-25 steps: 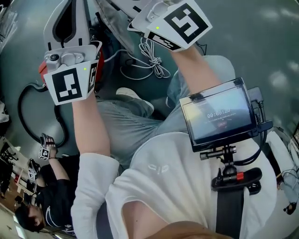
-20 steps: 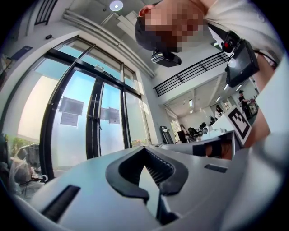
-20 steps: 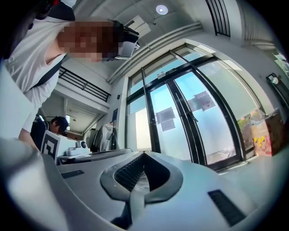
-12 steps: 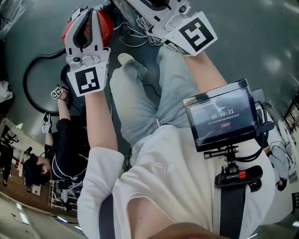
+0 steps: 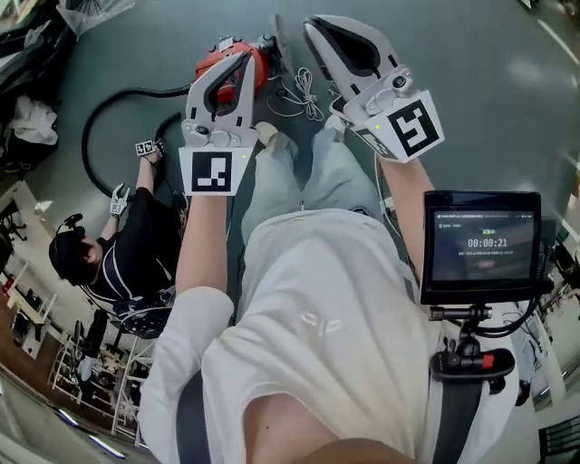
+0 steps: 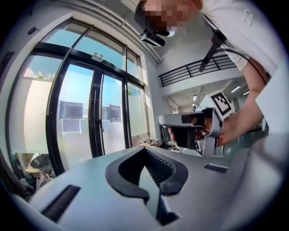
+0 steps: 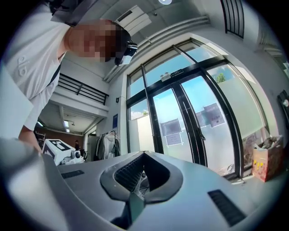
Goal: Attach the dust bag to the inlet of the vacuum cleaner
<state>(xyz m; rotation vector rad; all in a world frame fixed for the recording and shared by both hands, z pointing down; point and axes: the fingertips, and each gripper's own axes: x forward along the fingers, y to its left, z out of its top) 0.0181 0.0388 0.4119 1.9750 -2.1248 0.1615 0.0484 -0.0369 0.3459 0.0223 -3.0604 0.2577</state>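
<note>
The red vacuum cleaner (image 5: 224,60) lies on the grey floor at the top of the head view, partly hidden behind my left gripper (image 5: 243,58). Its black hose (image 5: 98,127) loops off to the left. My left gripper is shut and holds nothing; in its own view the left gripper (image 6: 144,150) points level at glass doors. My right gripper (image 5: 314,24) is held beside it, also shut and empty. The right gripper (image 7: 144,154) looks at the same doors. I cannot make out a dust bag in any view.
A white cord (image 5: 304,92) lies coiled on the floor between the grippers. Another person (image 5: 113,263) in black sits at the left, close to the hose. A monitor (image 5: 485,243) hangs on my chest rig. Dark bags (image 5: 32,41) lie at the top left.
Both grippers have come down and nearer to each other in front of me, both still shut. The vacuum cleaner and its hose have come more fully into the head view.
</note>
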